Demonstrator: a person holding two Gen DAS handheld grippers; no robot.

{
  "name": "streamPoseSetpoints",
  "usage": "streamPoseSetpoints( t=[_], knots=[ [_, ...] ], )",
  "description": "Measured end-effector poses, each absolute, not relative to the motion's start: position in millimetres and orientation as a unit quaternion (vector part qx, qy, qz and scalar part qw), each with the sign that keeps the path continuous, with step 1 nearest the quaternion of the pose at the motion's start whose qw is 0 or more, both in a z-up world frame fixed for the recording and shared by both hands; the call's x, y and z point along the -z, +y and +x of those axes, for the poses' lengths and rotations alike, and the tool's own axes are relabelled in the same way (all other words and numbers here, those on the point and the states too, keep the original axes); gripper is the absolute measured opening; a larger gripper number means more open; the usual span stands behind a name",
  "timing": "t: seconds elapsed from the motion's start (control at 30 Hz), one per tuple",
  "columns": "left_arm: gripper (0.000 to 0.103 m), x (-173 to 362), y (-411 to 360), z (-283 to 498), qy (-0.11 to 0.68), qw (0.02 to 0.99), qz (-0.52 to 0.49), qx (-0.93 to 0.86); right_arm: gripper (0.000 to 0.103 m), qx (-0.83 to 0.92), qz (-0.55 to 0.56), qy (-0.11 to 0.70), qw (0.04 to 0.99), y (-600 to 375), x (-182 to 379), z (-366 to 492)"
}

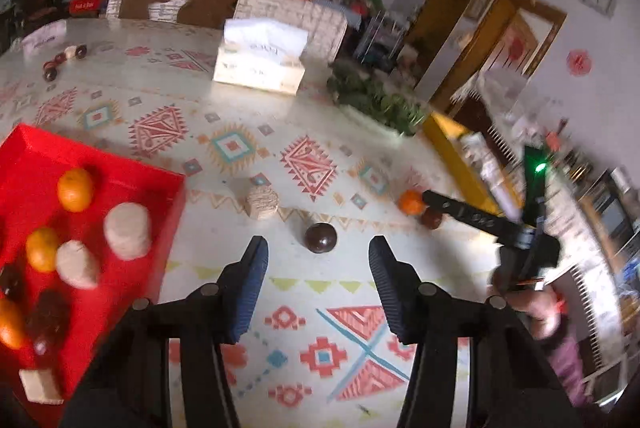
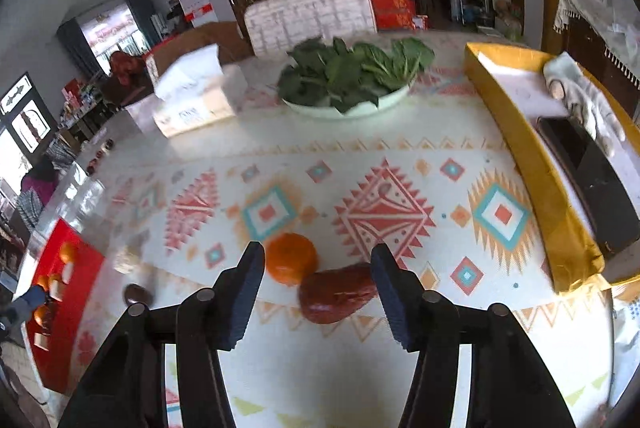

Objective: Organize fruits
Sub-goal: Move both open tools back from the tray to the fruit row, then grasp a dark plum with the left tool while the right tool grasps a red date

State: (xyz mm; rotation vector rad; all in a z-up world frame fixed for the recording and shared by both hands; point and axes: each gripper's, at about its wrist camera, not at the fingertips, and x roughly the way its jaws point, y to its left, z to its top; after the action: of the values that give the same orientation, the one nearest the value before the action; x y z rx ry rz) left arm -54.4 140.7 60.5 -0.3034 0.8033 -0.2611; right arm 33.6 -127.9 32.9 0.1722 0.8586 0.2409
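The broad desk [image 2: 360, 148], covered with a white cloth printed in red, orange and teal diamonds, carries everything here. At its left side lies a shallow red rectangular tray [image 1: 120, 172] holding several orange mandarins [image 1: 75, 189], pale beige round cakes [image 1: 127, 230] and some dark fruits too blurred to name. Along the right edge sits a long yellow cardboard box [image 2: 532, 164] with a black slab and a light glove inside. Toward the far side stand a white bowl of green leafy vegetables [image 2: 348, 76] and a white tissue box [image 1: 260, 62].

The left tongs [image 1: 318, 268] hang over bare cloth with their blue-padded jaws apart and nothing between them; a dark brown round fruit [image 1: 320, 237] lies on the desk just ahead of the gap, and one more pale beige ribbed cake [image 1: 262, 202] sits a little farther off to its left.

The right tongs [image 2: 318, 274] are likewise spread and hold nothing. An orange mandarin [image 2: 292, 258] rests just ahead of the left pad, and a dark red elongated fruit [image 2: 338, 292], perhaps a date, lies touching it and reaches across to the right pad; whether that pad touches it is hard to tell through the blur. From the left camera this pair shows beyond the right tongs' black finger, well apart from the tray.
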Motion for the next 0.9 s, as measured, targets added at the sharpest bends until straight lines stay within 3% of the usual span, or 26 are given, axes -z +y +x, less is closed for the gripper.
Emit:
streamPoseSetpoints(
  t=[0.4,0.5,0.9],
  knots=[
    [0.051,-12.7,84.5,4.3,0.442,0.887,-0.052,0.120,0.060,-0.143,0.070,0.436,0.886,-133.1,-21.3,31.5],
    [0.026,-12.4,78.6,2.6,0.436,0.894,-0.018,0.104,0.060,-0.155,0.067,0.443,0.880,-130.1,-18.4,34.3],
    [0.025,-13.5,96.6,1.5,0.419,0.895,-0.076,0.133,0.056,-0.159,-0.006,0.451,0.878,-101.6,-14.8,24.8]
  ],
)
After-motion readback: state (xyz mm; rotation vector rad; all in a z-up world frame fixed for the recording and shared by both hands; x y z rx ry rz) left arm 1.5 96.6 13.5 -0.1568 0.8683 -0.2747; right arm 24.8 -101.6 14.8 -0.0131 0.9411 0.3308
